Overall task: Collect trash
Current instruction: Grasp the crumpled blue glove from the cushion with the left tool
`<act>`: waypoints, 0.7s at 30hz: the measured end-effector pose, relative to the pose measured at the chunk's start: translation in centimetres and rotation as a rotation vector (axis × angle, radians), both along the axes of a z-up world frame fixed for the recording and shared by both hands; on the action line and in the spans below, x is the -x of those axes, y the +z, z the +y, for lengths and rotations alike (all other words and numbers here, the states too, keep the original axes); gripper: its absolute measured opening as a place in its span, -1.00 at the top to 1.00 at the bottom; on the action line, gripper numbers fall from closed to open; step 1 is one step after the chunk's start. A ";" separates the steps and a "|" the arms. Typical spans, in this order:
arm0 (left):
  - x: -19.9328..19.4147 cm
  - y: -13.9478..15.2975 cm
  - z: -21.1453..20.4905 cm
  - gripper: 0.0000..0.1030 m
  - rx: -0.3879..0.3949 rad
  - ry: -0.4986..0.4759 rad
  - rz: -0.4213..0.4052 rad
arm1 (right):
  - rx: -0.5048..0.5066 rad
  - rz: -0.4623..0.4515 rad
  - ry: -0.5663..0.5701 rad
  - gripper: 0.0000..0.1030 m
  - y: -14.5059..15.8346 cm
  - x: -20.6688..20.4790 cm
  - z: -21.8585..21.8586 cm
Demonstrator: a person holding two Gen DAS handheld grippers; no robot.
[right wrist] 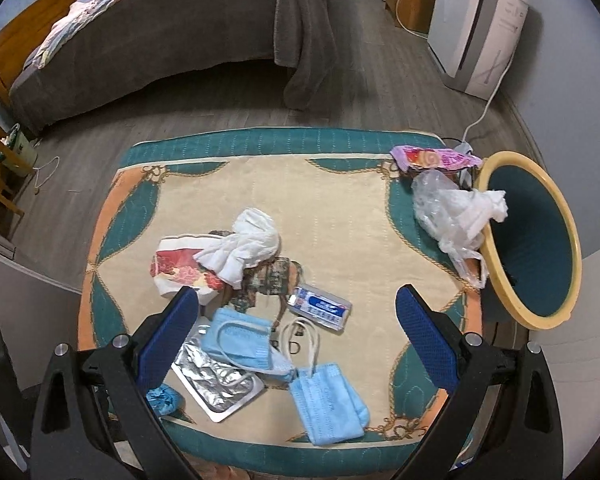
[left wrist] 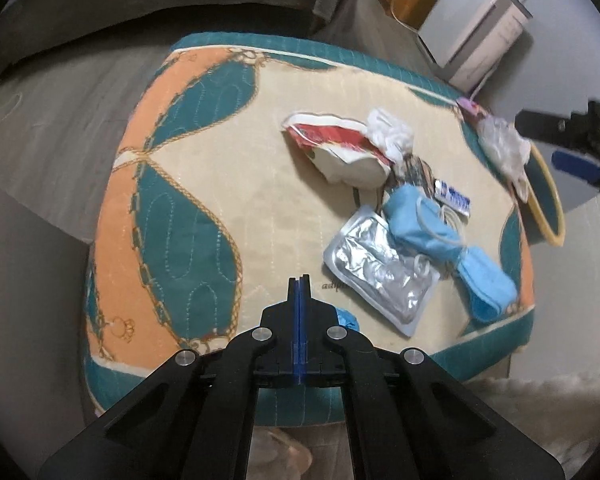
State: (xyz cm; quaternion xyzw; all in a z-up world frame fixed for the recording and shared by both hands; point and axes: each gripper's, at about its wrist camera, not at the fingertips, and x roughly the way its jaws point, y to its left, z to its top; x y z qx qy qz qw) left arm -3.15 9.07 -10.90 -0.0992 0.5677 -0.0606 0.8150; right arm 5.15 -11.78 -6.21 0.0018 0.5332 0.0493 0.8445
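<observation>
Two sets of fingers were under my control above the quilted tabletop (right wrist: 260,184). My left gripper (left wrist: 299,280) had its fingers pressed together on nothing, the foil pouch (left wrist: 376,264) lying just to their right. My right gripper (right wrist: 296,300) stood wide open, empty, blue masks (right wrist: 240,340) lying between its fingers; the bin (right wrist: 496,248) sat at the right edge.

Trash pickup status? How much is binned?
Little looks done: only a clear plastic bag hangs over the bin rim. Nothing in hand: left tool shut empty, right tool open. Masks, foil pack and wrappers remain.
</observation>
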 end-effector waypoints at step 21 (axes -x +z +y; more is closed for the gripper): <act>0.8 -2.5 -5.5 0.21 -0.229 -0.202 0.051 | -0.005 -0.003 -0.018 -0.89 0.3 0.1 -1.7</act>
